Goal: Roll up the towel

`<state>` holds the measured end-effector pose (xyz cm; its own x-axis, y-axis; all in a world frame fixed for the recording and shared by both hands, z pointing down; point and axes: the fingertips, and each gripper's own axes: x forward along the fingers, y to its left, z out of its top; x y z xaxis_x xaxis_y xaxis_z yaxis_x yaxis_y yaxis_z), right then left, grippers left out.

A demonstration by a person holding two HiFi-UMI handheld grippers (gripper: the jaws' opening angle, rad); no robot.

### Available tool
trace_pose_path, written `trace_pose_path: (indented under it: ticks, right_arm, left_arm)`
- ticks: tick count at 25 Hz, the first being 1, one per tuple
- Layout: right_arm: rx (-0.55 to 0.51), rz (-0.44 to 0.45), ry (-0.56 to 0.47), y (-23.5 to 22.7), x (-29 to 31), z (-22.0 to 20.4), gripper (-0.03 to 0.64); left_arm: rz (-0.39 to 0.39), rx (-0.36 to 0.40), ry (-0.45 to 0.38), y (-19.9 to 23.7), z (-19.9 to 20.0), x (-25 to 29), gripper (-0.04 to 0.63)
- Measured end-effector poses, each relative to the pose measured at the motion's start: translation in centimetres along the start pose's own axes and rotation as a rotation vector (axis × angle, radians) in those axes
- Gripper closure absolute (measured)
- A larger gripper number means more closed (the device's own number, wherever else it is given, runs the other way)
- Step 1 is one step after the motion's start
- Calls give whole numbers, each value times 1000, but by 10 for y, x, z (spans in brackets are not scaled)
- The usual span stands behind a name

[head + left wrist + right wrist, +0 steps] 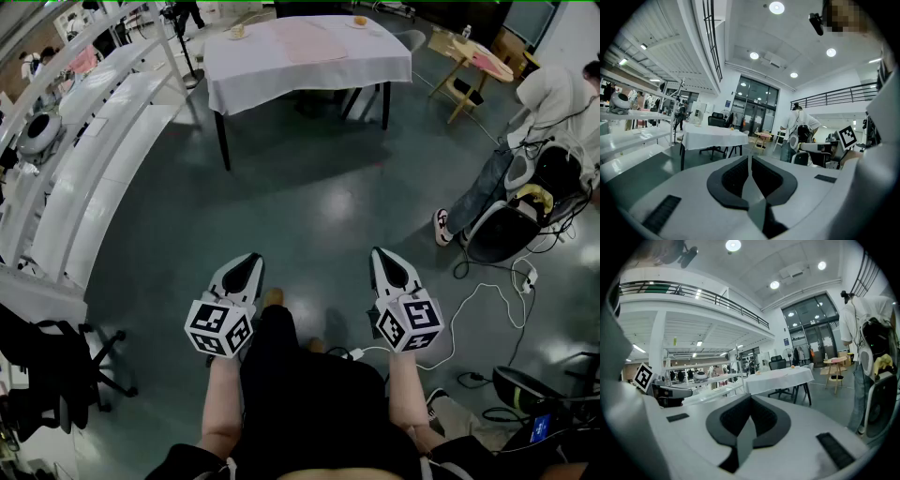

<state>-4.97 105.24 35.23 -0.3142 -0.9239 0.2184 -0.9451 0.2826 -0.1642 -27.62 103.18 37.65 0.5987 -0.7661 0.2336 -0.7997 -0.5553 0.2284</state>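
Towel (pixel 314 39): pink, lying flat on the white-clothed table (pixel 272 70), well ahead of my fingers and between their two lines, untouched. Step: approach; rolling not yet begun.
Left gripper (pixel 250 262): jaws together, nothing between them.
Right gripper (pixel 380 256): jaws together, empty.
Next, as I judge: close on the table, open both, pinch one towel edge.

Here's the white-clothed table (pixel 262 67), standing on the dark green floor (pixel 309 197). A pink towel (pixel 309 39) lies flat across the table's middle. Near the table's left corner sits a small pale object (pixel 236 31), and by its far right edge a small orange object (pixel 359 21).
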Motion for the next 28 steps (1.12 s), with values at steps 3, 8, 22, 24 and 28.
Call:
trace_pose_path:
  ticks: [3, 8, 22, 24, 28]
  right_arm:
    - [-29, -2, 8, 7, -12, -4, 615]
    - [-28, -16, 3, 7, -22, -6, 615]
    - [32, -11, -78, 3, -31, 7, 252]
    - [32, 4, -70, 4, -25, 7, 235]
    - [29, 4, -47, -1, -10, 6, 235]
  left_arm:
    - [-8, 1, -7, -11, -3, -8, 566]
    - [-27, 6, -20, -24, -4, -11, 566]
    - [-10, 3, -63, -36, 11, -11, 286]
    - [-7, 6, -54, -33, 11, -8, 278]
    - [0, -10, -60, -21, 15, 3, 278]
